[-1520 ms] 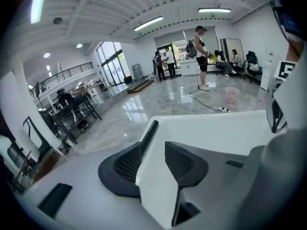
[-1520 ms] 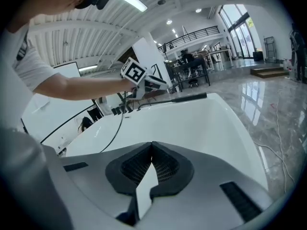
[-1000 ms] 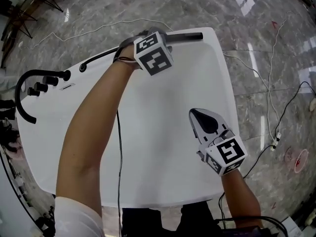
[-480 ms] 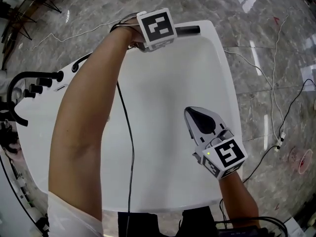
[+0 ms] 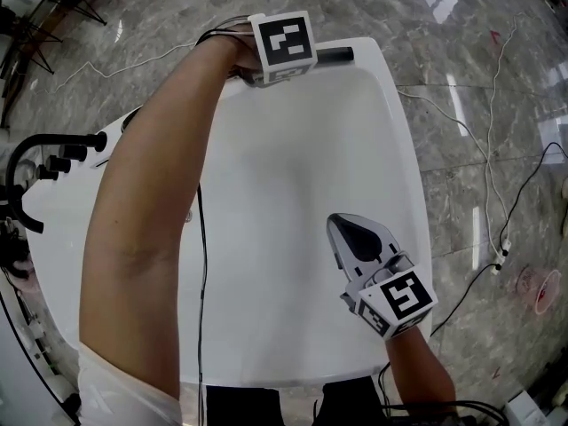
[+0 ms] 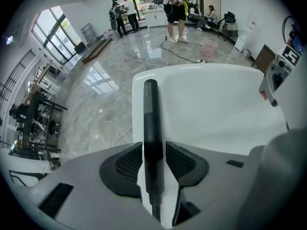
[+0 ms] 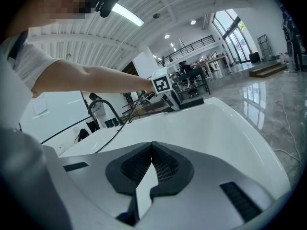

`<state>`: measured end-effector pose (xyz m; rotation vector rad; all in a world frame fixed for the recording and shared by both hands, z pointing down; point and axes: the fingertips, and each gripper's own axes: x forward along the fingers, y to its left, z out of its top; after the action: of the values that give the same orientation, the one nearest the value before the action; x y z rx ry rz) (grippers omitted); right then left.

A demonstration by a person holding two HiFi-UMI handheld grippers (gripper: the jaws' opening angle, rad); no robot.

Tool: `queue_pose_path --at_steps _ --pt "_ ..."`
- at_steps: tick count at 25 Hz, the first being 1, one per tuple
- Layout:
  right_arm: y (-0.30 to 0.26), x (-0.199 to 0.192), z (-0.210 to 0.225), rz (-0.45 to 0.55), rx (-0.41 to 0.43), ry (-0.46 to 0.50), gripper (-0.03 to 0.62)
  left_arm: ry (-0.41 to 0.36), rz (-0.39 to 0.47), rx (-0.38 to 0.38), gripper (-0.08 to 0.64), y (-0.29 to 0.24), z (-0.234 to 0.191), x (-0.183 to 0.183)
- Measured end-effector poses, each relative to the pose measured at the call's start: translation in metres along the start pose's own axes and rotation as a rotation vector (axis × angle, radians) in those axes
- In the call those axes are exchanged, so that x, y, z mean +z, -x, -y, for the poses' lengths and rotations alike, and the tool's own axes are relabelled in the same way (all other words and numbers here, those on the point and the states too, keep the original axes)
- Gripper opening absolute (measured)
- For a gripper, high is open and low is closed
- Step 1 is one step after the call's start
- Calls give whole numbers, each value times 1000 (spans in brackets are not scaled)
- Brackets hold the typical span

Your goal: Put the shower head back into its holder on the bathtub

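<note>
the left hand-held gripper [image 6: 154,152] is clamped on the black, stick-shaped shower head [image 6: 151,123], its jaws pressed to either side of the lower handle. the rest of the handle runs straight out ahead of the jaws. in the head view the shower head [image 5: 335,55] pokes out beyond this hand-held gripper, with its long axis lying along the bathtub's [image 5: 399,149] far rim. the right hand-held gripper [image 5: 351,233] hangs over the basin, well apart from the shower head and on the person's side of it. its jaws are closed tip to tip on nothing.

the black faucet [image 5: 27,162] and knobs sit on the tub deck, off to the left hand-held gripper's rear and well away from it. the holder is probably among those fittings, though it cannot be picked out for certain. the handle's free end points away from them, so the left arm likely has to swing it back along the rim and turn it.
</note>
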<state>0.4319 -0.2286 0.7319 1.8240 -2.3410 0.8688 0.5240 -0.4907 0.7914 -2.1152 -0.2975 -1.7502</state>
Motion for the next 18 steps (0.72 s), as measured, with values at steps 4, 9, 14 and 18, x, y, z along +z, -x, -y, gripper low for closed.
queue_pose_path --at_steps 4,9,14,18 --pt "-1 1 4 11 -6 -15 11 -6 -1 -33 163 -7 2 3" --pt "-3 1 1 21 -3 -28 11 5 15 -88 137 -7 5 3" --pt "-1 -7 -3 16 -6 -34 11 -22 24 -43 130 -4 5 3" --pt "4 -11 -12 10 -6 -54 11 -98 7 82 129 -1 11 -4"
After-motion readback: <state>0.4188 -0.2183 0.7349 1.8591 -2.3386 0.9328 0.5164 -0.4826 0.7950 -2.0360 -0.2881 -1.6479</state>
